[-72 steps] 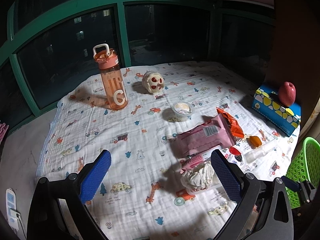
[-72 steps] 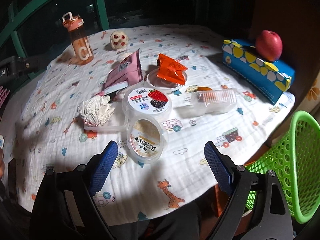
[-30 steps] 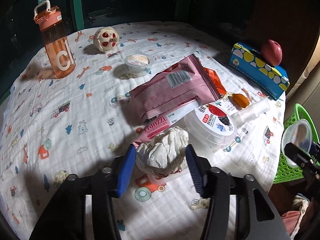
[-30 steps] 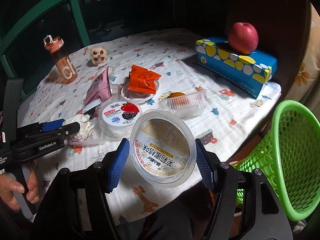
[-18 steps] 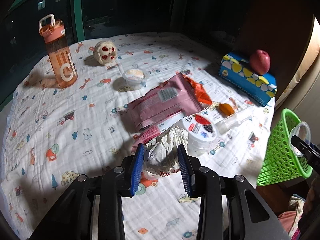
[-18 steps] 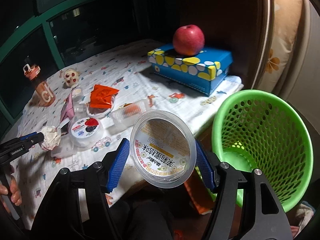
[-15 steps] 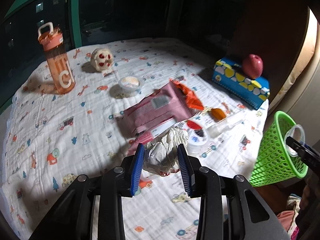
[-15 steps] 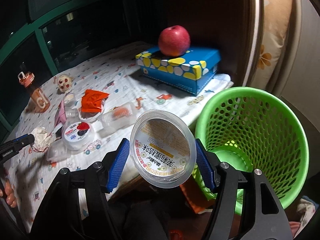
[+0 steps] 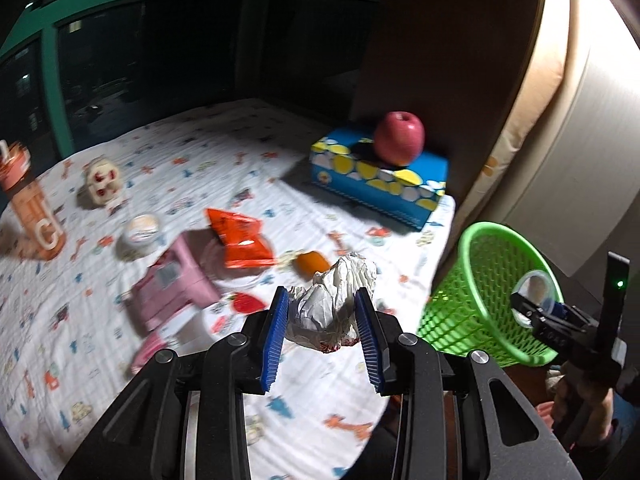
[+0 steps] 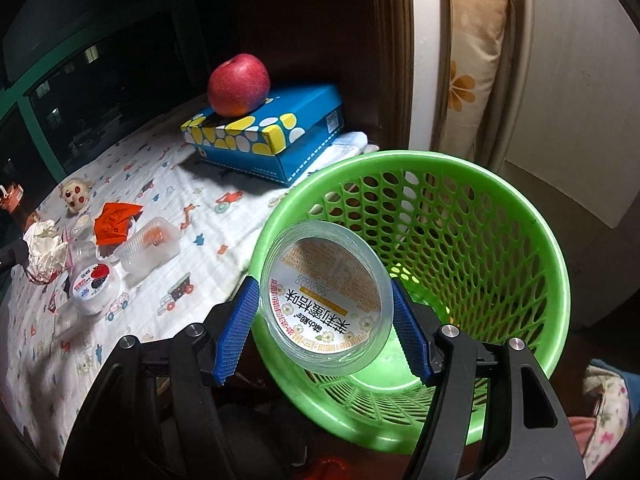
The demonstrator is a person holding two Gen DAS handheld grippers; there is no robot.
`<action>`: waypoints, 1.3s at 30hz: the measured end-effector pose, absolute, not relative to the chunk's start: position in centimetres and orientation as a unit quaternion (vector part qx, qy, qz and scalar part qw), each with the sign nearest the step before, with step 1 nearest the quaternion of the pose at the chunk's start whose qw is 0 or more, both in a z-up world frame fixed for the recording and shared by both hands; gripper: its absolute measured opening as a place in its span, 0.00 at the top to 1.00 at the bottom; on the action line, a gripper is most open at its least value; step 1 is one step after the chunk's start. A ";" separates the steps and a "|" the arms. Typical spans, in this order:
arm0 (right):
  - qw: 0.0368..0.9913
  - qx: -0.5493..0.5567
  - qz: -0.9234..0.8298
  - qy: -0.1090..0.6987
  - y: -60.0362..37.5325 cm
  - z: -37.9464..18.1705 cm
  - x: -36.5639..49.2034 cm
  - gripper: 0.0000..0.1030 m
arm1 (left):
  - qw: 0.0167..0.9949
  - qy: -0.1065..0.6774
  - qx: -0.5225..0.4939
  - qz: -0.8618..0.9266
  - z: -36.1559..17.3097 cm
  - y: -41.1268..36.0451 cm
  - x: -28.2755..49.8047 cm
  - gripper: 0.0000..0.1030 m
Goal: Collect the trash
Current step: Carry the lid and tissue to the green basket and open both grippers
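Between the right tongs (image 10: 325, 320), a clear plastic cup lid (image 10: 325, 295) gripped above the green mesh basket (image 10: 460, 240), left tongs (image 9: 322, 332) narrowed onto a crumpled paper wad (image 9: 334, 296) over the desk (image 9: 200, 184).

Dim night scene; dark windows at 11 o'clock. Light falls from the 3 o'clock side, brightening the wall and basket (image 10: 420, 264). Left view motion-blurred toward 9 o'clock. Box (image 9: 376, 184) casts hard shadows. Fisheye bends the edges.
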State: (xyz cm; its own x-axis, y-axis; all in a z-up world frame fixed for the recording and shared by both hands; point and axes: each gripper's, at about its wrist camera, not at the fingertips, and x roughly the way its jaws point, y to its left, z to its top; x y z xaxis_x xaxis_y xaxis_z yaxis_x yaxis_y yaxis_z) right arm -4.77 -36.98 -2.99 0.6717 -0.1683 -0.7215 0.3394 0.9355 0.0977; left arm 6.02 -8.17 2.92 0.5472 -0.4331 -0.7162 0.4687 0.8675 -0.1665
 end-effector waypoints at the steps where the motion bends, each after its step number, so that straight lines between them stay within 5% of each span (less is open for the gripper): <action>1: 0.907 0.115 -0.142 0.380 -37.4 -3.1 -4.9 0.36 | 0.877 0.401 0.025 -0.264 3.0 -9.2 6.0 0.67; 27: 0.906 0.154 -0.202 0.338 -45.1 -1.8 -12.1 0.30 | 0.797 0.431 0.115 -0.408 -0.2 -30.7 2.9 0.66; 34: 0.903 0.164 -0.211 0.336 -46.1 -2.2 -13.3 0.30 | 0.786 0.436 0.126 -0.420 -1.4 -32.6 1.7 0.42; 39: 0.903 0.167 -0.208 0.336 -46.0 -2.4 -13.4 0.30 | 0.787 0.438 0.123 -0.418 -1.4 -32.2 1.5 0.40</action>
